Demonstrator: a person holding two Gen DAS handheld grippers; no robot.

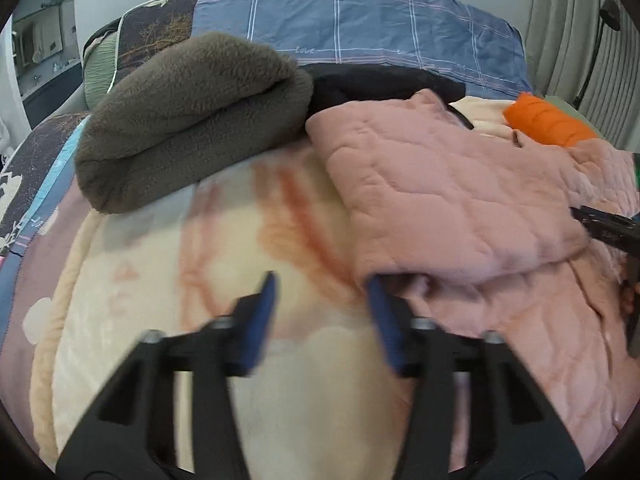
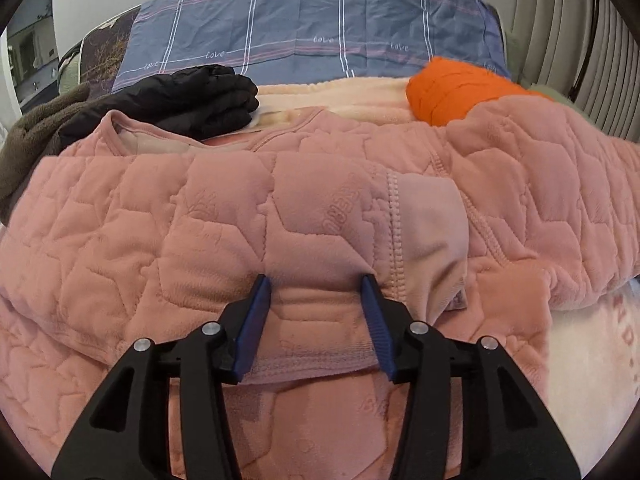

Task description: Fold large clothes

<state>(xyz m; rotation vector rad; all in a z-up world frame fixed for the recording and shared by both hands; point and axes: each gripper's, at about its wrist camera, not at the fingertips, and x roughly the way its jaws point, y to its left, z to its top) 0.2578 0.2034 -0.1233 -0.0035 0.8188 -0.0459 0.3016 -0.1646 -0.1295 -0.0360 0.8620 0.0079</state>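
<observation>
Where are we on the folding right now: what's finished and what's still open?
Done, apparently: the brown fleece, black jacket and orange garment sit folded or rolled at the back. In hand: the pink quilted garment, with one section already folded over. The right gripper is open around its folded edge; the left gripper is open at its corner. Left: grasp and finish folding it.

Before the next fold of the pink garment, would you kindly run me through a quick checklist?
1. Left gripper open: ok.
2. Right gripper open: ok.
3. Right gripper straddles a fold of the pink garment: ok.
4. Left gripper on the garment: not ok, only its right finger meets the edge.
5. Garment flat: not ok, bunched.
6. Grey fleece and orange roll off the garment: cannot tell.
</observation>
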